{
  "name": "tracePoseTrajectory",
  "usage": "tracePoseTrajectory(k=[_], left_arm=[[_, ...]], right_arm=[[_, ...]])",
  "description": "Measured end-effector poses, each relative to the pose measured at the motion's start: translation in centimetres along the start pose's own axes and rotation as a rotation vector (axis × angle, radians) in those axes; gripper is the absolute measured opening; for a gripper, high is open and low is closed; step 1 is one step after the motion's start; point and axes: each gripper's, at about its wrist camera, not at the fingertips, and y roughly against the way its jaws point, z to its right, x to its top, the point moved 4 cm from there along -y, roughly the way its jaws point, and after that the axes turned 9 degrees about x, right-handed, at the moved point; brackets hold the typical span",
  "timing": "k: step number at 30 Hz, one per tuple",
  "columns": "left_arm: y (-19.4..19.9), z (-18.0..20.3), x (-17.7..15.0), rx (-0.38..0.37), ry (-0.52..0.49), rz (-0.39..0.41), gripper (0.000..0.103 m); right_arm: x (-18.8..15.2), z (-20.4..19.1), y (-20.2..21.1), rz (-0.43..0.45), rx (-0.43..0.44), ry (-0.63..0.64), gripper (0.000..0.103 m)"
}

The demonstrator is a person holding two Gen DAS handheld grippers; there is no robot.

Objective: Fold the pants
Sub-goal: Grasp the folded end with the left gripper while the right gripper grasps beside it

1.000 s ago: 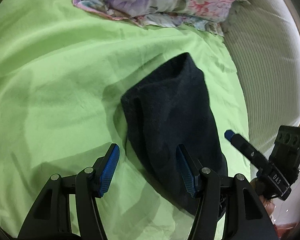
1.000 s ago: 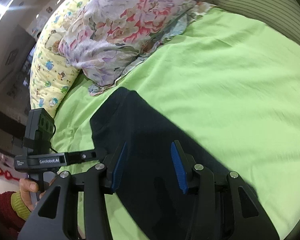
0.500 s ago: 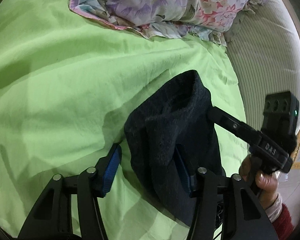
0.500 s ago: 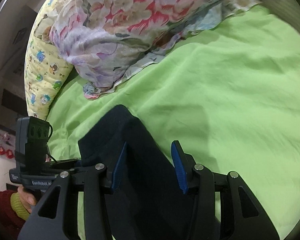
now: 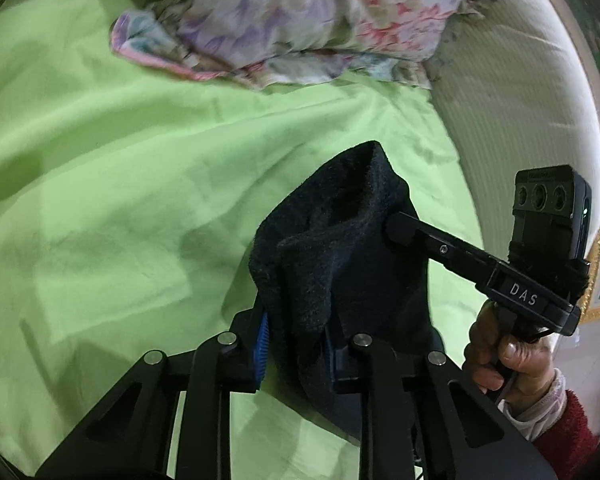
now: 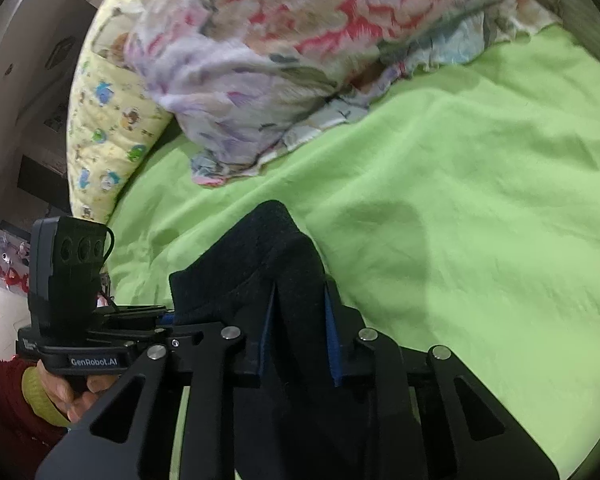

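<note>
The dark navy pants (image 5: 340,248) are bunched and lifted off the green bedsheet (image 5: 120,200). My left gripper (image 5: 296,344) is shut on one edge of the cloth, its blue pads pressed into it. My right gripper (image 6: 300,340) is shut on the other edge of the pants (image 6: 260,264). The right gripper also shows in the left wrist view (image 5: 396,228), its tip buried in the cloth at the right. The left gripper shows in the right wrist view (image 6: 168,316) at the left, against the cloth. The two grippers are close together.
A floral quilt (image 5: 320,20) lies heaped at the head of the bed. A yellow cartoon-print pillow (image 6: 108,120) is behind it. A striped cream headboard (image 5: 512,120) curves along the right. The green sheet (image 6: 480,200) spreads wide to both sides.
Both grippers have closed on the pants and lifted the near edge off the sheet. The two grippers have come closer together and moved toward the quilt.
</note>
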Motion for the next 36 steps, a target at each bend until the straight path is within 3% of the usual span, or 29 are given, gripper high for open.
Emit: tracePoseTrajectory(k=[13,22,36], left_arm=[[5.5,8.4,-1.9,-0.129,-0.173,0.055,0.021],[7.8,15.7,-5.9,-0.204,-0.354,0.044,0.021],[6.7,23.9,-14.1,-0.266,-0.579,-0.059,0.021]], right_arm=[[-2.9,-2.9,9.9,0.233,0.031,0.008,0.018],[-8.6,-2.6,17.7,0.417,0.04,-0.064,0.017],[-18.4,-0.8,24.0,0.61,0.001,-0.198,0.016]])
